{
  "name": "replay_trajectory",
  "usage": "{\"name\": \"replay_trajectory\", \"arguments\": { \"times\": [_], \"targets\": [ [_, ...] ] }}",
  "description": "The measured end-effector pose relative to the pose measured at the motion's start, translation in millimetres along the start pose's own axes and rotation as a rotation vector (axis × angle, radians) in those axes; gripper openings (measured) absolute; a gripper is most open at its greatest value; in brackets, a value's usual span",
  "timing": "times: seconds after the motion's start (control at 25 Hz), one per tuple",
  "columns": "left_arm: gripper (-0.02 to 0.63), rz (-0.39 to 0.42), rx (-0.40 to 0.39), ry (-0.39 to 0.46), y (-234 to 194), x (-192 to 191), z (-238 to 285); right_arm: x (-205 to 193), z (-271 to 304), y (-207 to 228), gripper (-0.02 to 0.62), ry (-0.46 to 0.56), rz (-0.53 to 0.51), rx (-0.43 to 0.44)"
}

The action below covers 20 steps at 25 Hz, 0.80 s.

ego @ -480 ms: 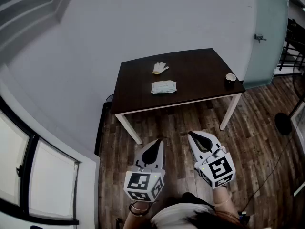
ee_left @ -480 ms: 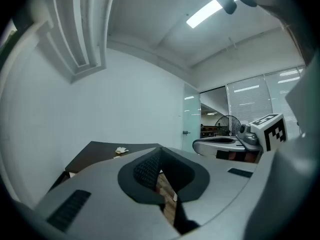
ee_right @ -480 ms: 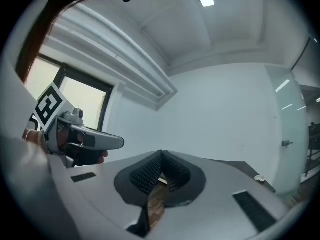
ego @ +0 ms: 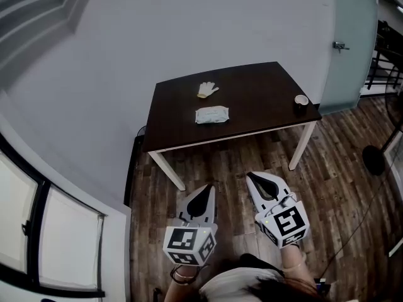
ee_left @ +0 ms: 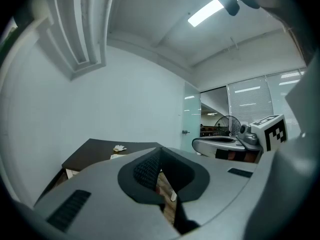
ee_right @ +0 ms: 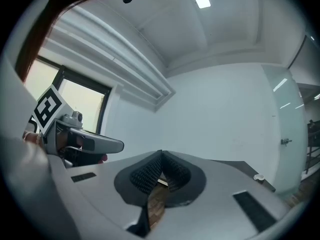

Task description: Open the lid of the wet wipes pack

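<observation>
Nothing touched yet. The wet wipes pack (ego: pixel 211 114) lies flat near the middle of the dark bench (ego: pixel 264 87), towards its front edge, with a pale glove (ego: pixel 207 89) just behind it and a small cup (ego: pixel 301 100) well apart at the right end. From here the lid is too small to pick out.

The left hand-held gripper (ego: pixel 206 190) and the right hand-held gripper (ego: pixel 253 178) hang side by side over the wooden floor (ego: pixel 227 162), well short of the bench. Both point roughly level at it. Each has its jaws pressed together at the tips with nothing between the pads, only floor showing through the slot below.

What has changed since half a second ago? Very little. The bench and the pack have slid slightly to the left in the head view, and the 2 hand-held grippers sit almost where they were. That looks like a small shift of the head or body, not a reach.

So the task is at its very start, in the approach. My guess is that the whole gap to the bench must be closed first, and at least 1 pair of jaws must part before the lid can be caught
</observation>
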<state>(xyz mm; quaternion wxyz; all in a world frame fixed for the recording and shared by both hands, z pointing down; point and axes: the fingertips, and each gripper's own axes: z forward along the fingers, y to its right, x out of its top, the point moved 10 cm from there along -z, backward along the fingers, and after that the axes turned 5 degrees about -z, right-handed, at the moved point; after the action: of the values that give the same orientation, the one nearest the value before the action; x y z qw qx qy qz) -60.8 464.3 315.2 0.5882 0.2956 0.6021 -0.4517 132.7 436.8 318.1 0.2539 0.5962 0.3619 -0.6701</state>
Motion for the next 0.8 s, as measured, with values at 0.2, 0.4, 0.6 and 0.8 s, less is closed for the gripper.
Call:
{"name": "replay_trajectory", "arguments": {
  "times": [0.2, 0.4, 0.6, 0.8],
  "targets": [
    [0.018, -0.003, 0.015, 0.004, 6, 0, 11, -3, 2, 14, 0.003, 0.005, -0.004, 0.012],
    [0.018, -0.012, 0.037, 0.004, 13, -6, 27, -13, 2, 34, 0.002, 0.006, 0.004, 0.017],
    [0.018, -0.02, 0.051, 0.001, 18, -8, 41, -18, 7, 50, 0.0, 0.008, 0.012, 0.03],
    [0.018, -0.024, 0.063, -0.006, 20, -11, 54, -25, 13, 63, 0.0, 0.007, 0.025, 0.042]
  ]
}}
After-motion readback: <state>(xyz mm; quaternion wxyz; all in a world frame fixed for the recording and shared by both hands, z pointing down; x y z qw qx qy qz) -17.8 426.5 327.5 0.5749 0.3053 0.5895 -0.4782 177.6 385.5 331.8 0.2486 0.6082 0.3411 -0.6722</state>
